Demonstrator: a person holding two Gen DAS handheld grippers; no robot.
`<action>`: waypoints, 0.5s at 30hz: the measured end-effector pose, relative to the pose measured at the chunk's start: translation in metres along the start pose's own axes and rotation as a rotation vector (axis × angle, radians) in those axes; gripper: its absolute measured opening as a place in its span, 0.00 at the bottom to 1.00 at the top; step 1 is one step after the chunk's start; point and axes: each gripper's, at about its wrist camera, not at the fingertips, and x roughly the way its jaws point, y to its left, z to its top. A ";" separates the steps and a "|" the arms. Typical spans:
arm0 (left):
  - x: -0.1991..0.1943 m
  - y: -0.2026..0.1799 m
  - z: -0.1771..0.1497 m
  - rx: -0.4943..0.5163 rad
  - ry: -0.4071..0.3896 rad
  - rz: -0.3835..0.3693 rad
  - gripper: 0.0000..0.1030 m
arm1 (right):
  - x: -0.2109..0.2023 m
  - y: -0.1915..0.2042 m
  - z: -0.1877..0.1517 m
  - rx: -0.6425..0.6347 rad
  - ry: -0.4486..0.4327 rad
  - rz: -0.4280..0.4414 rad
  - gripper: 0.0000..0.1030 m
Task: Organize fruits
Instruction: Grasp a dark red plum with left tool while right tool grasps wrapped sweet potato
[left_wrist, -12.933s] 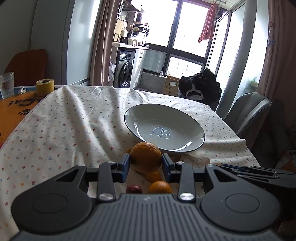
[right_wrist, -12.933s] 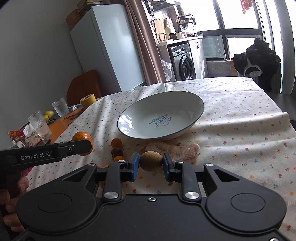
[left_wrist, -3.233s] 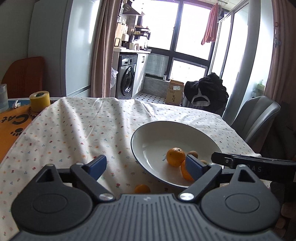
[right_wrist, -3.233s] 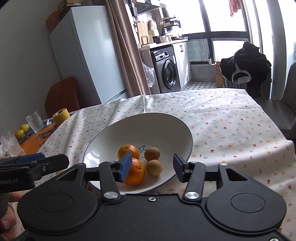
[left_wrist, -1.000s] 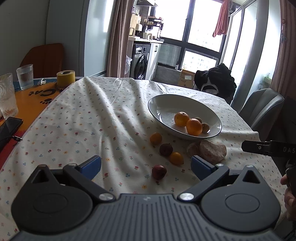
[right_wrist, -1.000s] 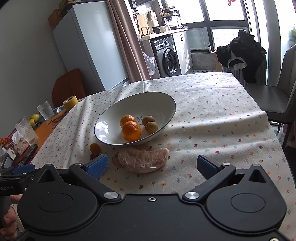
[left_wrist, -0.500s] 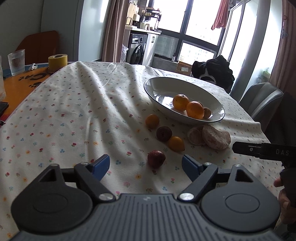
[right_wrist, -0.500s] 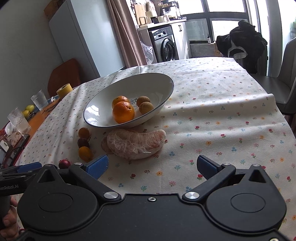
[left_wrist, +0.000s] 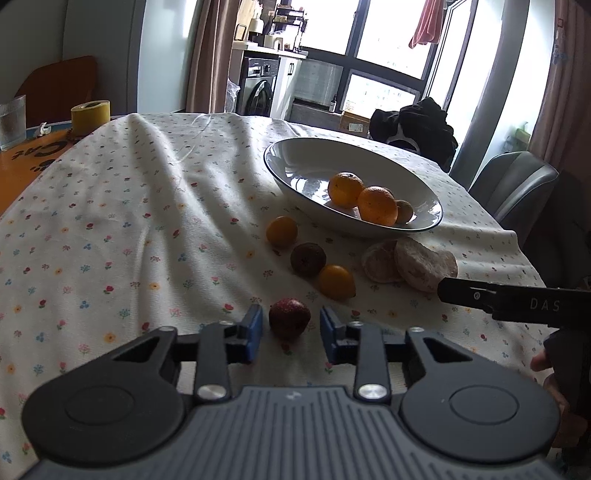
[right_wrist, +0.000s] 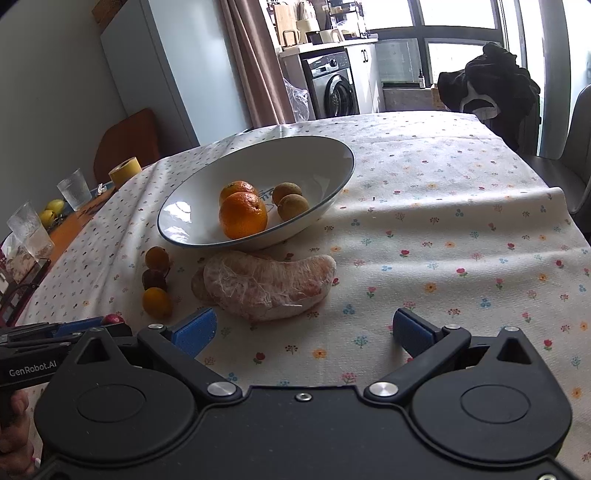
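A small dark red fruit (left_wrist: 289, 317) lies on the flowered cloth between the blue pads of my left gripper (left_wrist: 291, 334). The jaws are open only a little wider than the fruit, with a thin gap on each side. Beyond it lie an orange kumquat (left_wrist: 336, 281), a brown fruit (left_wrist: 307, 258) and another kumquat (left_wrist: 282, 230). The white bowl (left_wrist: 303, 170) holds two oranges (left_wrist: 376, 205) and two small brown fruits (right_wrist: 293, 206). My right gripper (right_wrist: 304, 331) is wide open, just short of a peeled pomelo segment (right_wrist: 266, 284).
A yellow tape roll (left_wrist: 90, 116) and a glass (left_wrist: 12, 122) stand on the orange table part at far left. More glasses (right_wrist: 31, 230) sit left in the right wrist view. A grey chair (left_wrist: 517, 192) stands past the table's right edge. A hand (right_wrist: 14, 424) holds the left gripper.
My left gripper moved forward and down and narrowed from wide open to closely flank the red fruit. My right gripper came lower and nearer to the pomelo segment, still wide open.
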 end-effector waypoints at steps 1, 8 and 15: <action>0.001 0.000 0.000 -0.001 -0.001 0.004 0.22 | 0.001 0.000 0.000 0.000 -0.001 0.001 1.00; -0.003 0.001 0.004 -0.008 -0.027 -0.001 0.22 | 0.006 0.005 0.003 -0.010 -0.008 -0.009 1.00; -0.011 0.007 0.011 -0.018 -0.051 0.022 0.22 | 0.018 0.013 0.011 -0.008 -0.001 -0.009 1.00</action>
